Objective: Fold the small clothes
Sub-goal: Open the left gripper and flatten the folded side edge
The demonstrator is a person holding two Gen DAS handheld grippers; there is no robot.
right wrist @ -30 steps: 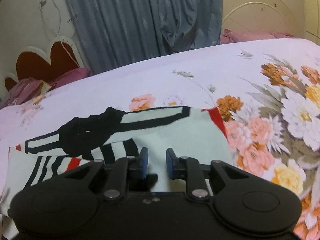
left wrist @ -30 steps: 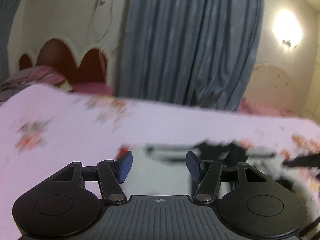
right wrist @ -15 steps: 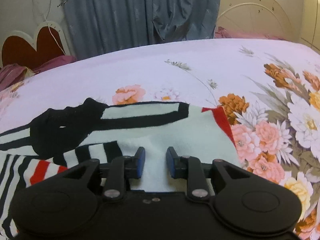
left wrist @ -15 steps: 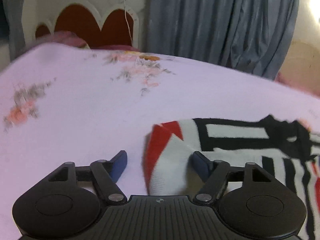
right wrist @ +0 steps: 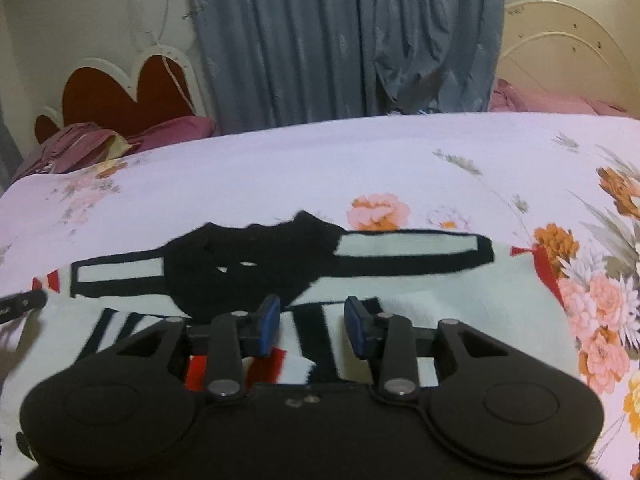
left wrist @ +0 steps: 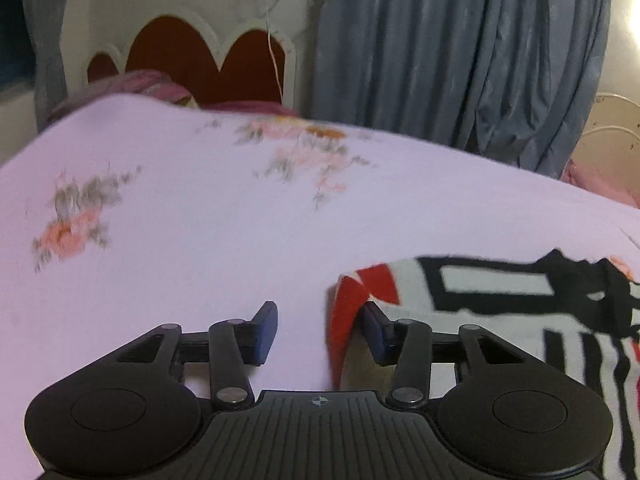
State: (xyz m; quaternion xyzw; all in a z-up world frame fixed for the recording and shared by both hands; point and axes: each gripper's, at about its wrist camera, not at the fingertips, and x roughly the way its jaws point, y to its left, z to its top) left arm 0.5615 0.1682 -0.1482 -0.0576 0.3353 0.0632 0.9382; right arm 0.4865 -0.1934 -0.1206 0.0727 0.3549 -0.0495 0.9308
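Note:
A small white garment (right wrist: 416, 280) with black stripes, red patches and a black collar part lies spread on the bed. In the left wrist view its red corner (left wrist: 348, 312) stands up as a fold between the jaws of my left gripper (left wrist: 320, 332). The jaws are closing; the right pad (left wrist: 376, 336) touches the fold and the left pad is apart from it. My right gripper (right wrist: 312, 330) hovers low over the garment's striped middle. Its jaws are opening, with striped cloth showing below the gap and nothing pinched.
The bed carries a pale pink sheet (left wrist: 180, 240) with flower prints, denser flowers on the right (right wrist: 600, 300). A scalloped headboard (left wrist: 208, 64) with pillows (right wrist: 80, 148) and a blue curtain (right wrist: 340, 40) stand behind.
My left gripper came down onto the garment's red corner, widened, then narrowed around the fold. My right gripper slid left over the garment and its jaws widened.

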